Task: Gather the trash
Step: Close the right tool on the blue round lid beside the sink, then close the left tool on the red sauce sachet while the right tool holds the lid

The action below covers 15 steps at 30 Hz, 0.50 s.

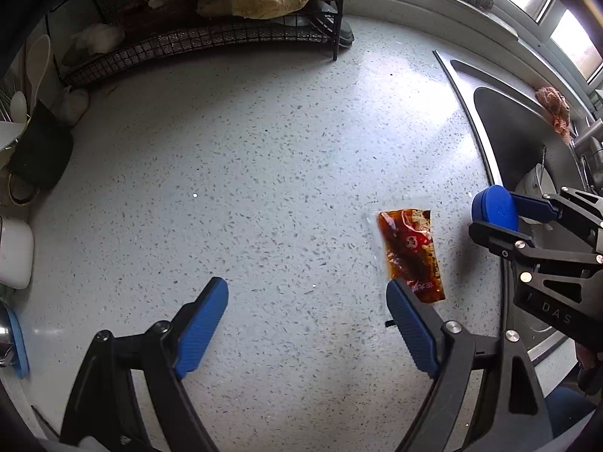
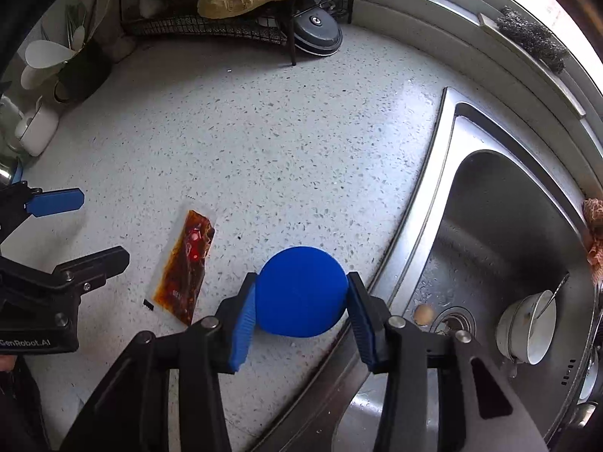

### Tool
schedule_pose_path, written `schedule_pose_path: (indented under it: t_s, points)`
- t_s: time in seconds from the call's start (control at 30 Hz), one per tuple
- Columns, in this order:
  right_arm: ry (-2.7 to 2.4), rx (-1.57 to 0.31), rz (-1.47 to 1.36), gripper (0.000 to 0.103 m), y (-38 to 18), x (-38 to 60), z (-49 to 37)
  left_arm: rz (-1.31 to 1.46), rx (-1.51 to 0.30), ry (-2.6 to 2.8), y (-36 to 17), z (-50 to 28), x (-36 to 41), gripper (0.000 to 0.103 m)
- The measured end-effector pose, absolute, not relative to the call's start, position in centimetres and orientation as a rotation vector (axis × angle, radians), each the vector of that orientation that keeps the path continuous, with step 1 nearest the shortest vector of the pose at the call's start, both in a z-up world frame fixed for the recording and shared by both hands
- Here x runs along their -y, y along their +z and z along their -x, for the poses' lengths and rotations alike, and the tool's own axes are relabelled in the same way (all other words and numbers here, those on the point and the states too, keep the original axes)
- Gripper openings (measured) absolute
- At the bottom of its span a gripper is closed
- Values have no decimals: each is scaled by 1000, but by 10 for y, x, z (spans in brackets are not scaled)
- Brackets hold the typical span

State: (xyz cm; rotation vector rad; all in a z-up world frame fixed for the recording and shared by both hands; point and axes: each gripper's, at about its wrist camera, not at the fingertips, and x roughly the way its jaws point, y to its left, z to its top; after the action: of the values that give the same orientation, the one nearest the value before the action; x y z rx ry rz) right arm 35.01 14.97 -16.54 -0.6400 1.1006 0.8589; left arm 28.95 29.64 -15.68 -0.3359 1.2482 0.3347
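Clamped in the right hand-held gripper point(image 2: 300, 314), a blue lid point(image 2: 300, 291) sits at the table point(image 2: 264, 143) edge by the sink point(image 2: 501, 226); left hand-held gripper point(image 1: 307, 307) gapes beside a sauce packet point(image 1: 410, 254).

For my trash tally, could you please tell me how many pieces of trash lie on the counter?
2: a sauce packet lying flat left of the sink, and a blue cap between the right gripper's pads near the sink's edge. More may be hidden on the rack.

Open speckled countertop point(image 1: 264, 158) at centre, bounded by wire rack point(image 1: 211, 37) behind, sink point(image 2: 501, 233) alongside, sauce packet point(image 1: 410, 252) lying flat.
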Motion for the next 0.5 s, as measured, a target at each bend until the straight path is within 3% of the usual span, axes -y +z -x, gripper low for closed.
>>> schedule_pose_path:
  t_s: [0.5]
  points:
    - [697, -1106, 548, 43, -154, -86, -352, 375, -1268, 195, -180, -338, -265, 85]
